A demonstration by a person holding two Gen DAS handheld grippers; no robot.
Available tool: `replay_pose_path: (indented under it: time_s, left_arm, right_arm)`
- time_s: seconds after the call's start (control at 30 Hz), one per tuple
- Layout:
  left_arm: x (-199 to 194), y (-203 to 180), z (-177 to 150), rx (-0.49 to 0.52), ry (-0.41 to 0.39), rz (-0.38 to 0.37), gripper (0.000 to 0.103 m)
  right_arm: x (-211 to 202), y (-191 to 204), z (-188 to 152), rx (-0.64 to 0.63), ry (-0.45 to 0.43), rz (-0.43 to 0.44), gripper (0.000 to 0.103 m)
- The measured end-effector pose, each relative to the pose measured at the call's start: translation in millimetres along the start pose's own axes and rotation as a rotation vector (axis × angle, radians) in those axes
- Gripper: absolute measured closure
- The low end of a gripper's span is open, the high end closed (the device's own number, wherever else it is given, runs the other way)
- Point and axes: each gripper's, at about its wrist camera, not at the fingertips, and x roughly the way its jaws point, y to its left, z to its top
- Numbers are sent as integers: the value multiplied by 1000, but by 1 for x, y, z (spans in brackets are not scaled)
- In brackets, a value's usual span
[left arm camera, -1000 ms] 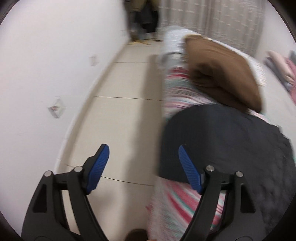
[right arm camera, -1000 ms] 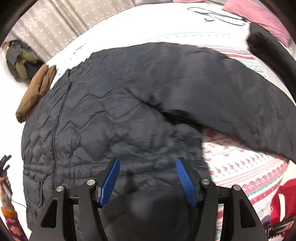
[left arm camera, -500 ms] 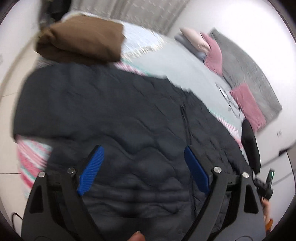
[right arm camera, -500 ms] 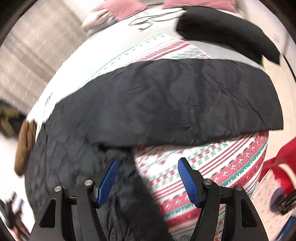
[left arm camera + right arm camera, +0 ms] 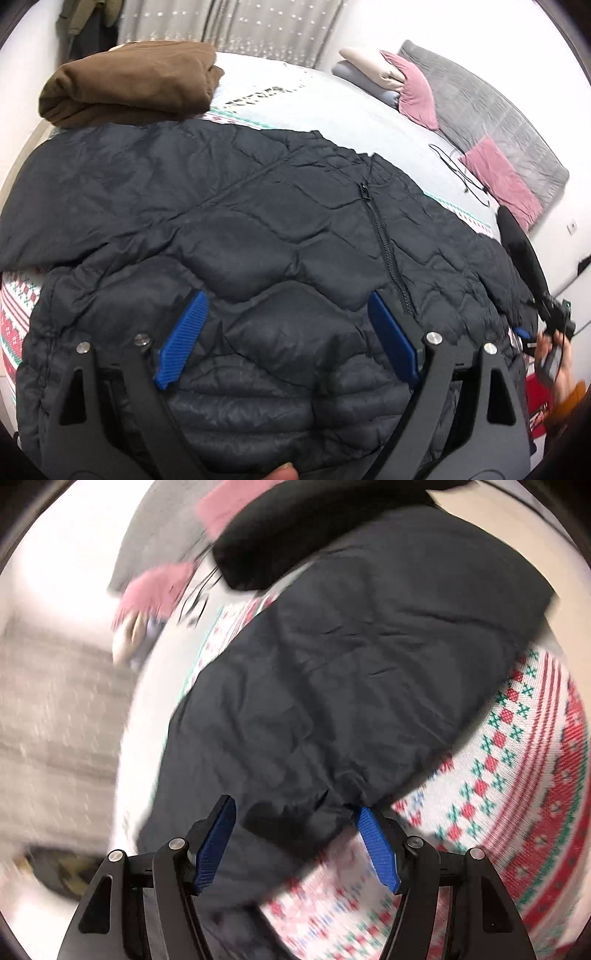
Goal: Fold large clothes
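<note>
A large dark quilted jacket (image 5: 258,206) lies spread flat on the bed, its zipper (image 5: 384,243) running up the front. My left gripper (image 5: 287,299) hangs open just above the jacket's lower body, with nothing between its blue pads. In the right wrist view, which is blurred by motion, one dark sleeve (image 5: 351,683) stretches out across the patterned bedspread (image 5: 517,775). My right gripper (image 5: 293,806) is open over the sleeve's near end, where it joins the body, and its pads are not pressing on the cloth.
A folded brown garment (image 5: 129,81) lies at the bed's far left corner. Pink pillows (image 5: 417,88) and a grey blanket (image 5: 491,110) sit at the head, with a thin black cable (image 5: 458,173) nearby. A black cushion (image 5: 521,254) lies by the bed's right edge.
The left view swung from the floor beside the bed onto the jacket's front, and its jaws widened a little. The right view rolled and shifted from the jacket's body toward the outstretched sleeve.
</note>
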Motion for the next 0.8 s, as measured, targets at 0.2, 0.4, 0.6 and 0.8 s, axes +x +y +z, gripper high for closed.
replay_pose_path:
  time_s: [0.2, 0.4, 0.6, 0.8]
  left_arm:
    - [-2, 8, 1, -31, 4, -41, 15]
    - [-7, 13, 3, -44, 0, -82, 15]
    - [-8, 9, 1, -22, 5, -79, 15]
    - [-8, 8, -2, -20, 2, -99, 15]
  right_arm:
    - [-9, 4, 18, 79, -69, 14, 95]
    - [-39, 58, 14, -111, -164, 69, 98]
    - [-69, 145, -39, -418, -238, 107, 98]
    - [-69, 249, -154, -960, -245, 124, 98]
